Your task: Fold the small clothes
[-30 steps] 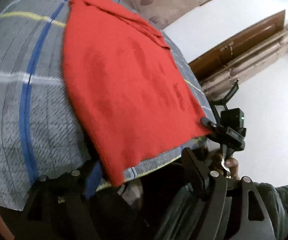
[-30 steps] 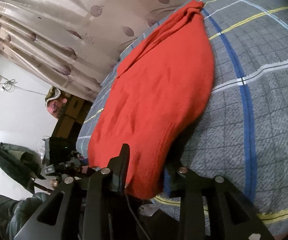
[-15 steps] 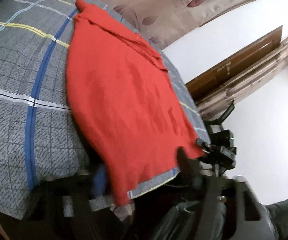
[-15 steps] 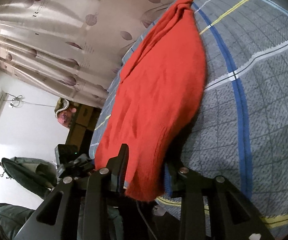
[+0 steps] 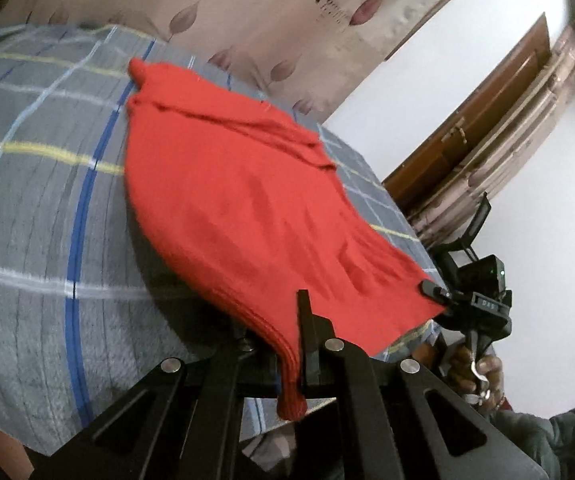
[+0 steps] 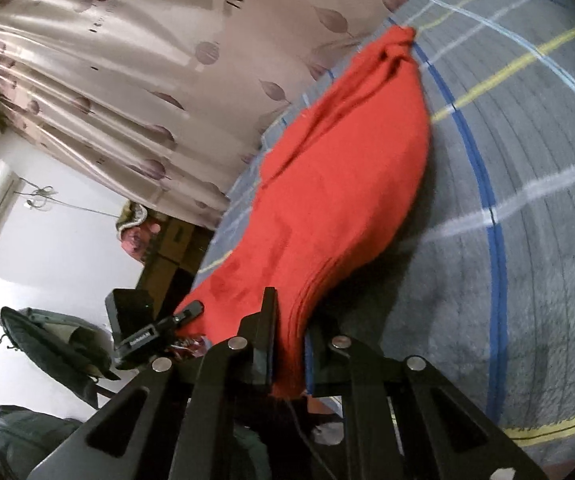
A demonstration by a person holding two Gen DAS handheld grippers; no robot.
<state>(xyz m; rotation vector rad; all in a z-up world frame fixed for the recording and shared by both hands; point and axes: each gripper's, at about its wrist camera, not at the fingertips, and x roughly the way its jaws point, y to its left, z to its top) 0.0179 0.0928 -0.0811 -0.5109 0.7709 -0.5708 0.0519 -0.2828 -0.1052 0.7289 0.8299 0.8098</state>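
Note:
A red knitted garment [image 5: 247, 208] lies spread on a grey plaid blanket [image 5: 39, 240], with its near hem lifted off the bed. My left gripper [image 5: 283, 344] is shut on the near left corner of the hem, and red cloth hangs out below the jaws. My right gripper [image 6: 291, 344] is shut on the other near corner of the same garment [image 6: 347, 184]. Each gripper shows in the other's view, the right one in the left wrist view [image 5: 435, 292] and the left one in the right wrist view [image 6: 187, 312], pinching the cloth.
The blanket [image 6: 527, 240] covers a bed that runs away from me. A leaf-patterned curtain [image 6: 127, 60] hangs behind it. A wooden door [image 5: 467, 140] stands at the right in the left wrist view. Dark furniture and a hanging bag [image 6: 47, 340] stand at the left in the right wrist view.
Both grippers have closed on the near hem corners and lifted them, so the cloth now rises off the blanket. Both cameras have tilted up, showing more curtain.

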